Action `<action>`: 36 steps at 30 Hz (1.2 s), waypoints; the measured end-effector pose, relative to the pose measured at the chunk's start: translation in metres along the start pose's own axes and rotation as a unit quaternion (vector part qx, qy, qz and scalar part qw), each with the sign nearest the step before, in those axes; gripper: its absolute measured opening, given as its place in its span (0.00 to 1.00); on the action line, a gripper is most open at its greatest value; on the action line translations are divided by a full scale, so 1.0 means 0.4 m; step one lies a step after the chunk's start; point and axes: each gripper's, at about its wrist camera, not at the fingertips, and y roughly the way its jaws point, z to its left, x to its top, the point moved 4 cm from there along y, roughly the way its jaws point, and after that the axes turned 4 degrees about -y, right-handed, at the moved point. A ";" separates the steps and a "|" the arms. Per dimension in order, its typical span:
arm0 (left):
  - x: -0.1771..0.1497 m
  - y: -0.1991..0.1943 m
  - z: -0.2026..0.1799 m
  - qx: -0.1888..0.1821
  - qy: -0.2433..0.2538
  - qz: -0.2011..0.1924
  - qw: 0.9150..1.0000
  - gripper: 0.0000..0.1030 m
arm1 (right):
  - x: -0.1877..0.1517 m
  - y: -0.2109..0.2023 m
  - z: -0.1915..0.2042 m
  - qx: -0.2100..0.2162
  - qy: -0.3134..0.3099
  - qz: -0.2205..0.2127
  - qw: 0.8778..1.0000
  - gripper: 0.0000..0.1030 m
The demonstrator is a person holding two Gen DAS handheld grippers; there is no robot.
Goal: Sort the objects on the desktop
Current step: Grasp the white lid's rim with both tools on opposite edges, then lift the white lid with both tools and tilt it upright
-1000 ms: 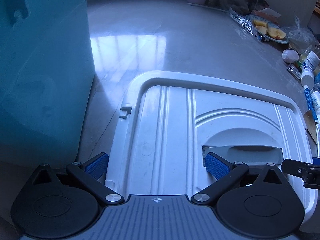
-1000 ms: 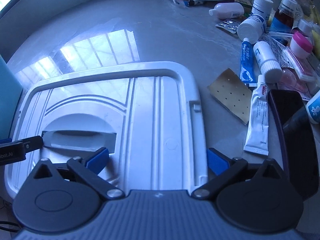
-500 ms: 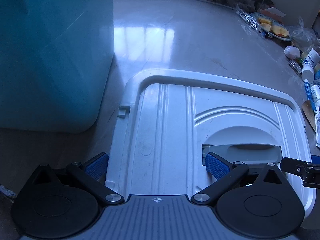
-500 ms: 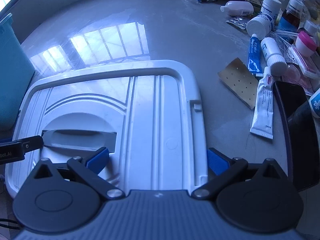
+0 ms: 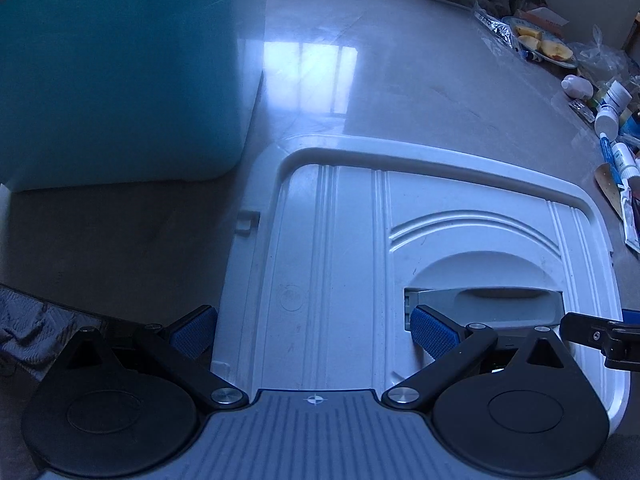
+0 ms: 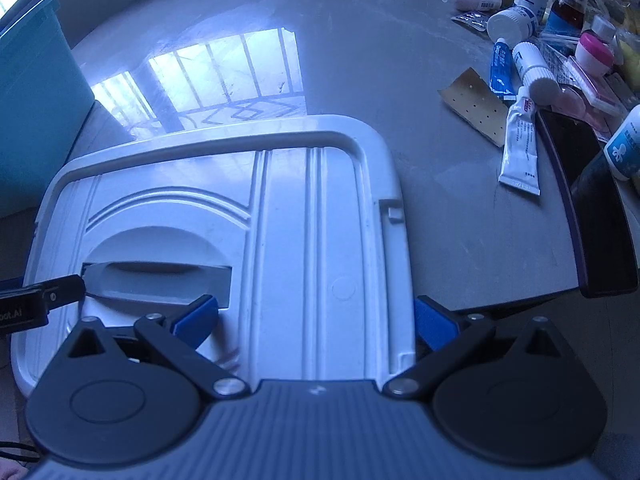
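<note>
A white plastic lid (image 5: pixel 340 260) with a recessed grey handle (image 5: pixel 484 300) hangs just over the grey tabletop. My left gripper (image 5: pixel 312 328) is shut on the lid's left half, with one blue pad at the outer edge and the other in the handle recess. In the right wrist view my right gripper (image 6: pixel 316 318) clamps the same lid (image 6: pixel 288 220) between the handle recess and its right edge. A teal storage bin (image 5: pixel 120 80) stands to the left, apart from the lid; it is also the teal bin (image 6: pixel 28 100) in the right wrist view.
To the right of the lid lie medicine tubes (image 6: pixel 518 144), white bottles (image 6: pixel 512 20), a tan perforated plaster (image 6: pixel 476 106) and a black phone (image 6: pixel 592 208). A plate of apple slices (image 5: pixel 540 44) sits at the back. Dark cloth (image 5: pixel 24 332) shows at the lower left.
Both grippers have drawn back with the lid held between them. The teal bin and the clutter on the right now sit farther off, and more of the tabletop shows.
</note>
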 end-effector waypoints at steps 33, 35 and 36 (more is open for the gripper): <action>-0.017 -0.004 0.020 -0.007 0.004 -0.005 1.000 1.00 | -0.049 0.112 -0.112 0.255 0.091 0.114 0.956 0.93; -0.020 -0.006 0.019 -0.008 0.004 -0.009 1.000 1.00 | -0.052 0.114 -0.115 0.258 0.094 0.117 0.954 0.91; -0.023 -0.008 0.020 -0.008 0.005 -0.012 1.000 1.00 | -0.054 0.108 -0.117 0.260 0.094 0.118 0.954 0.91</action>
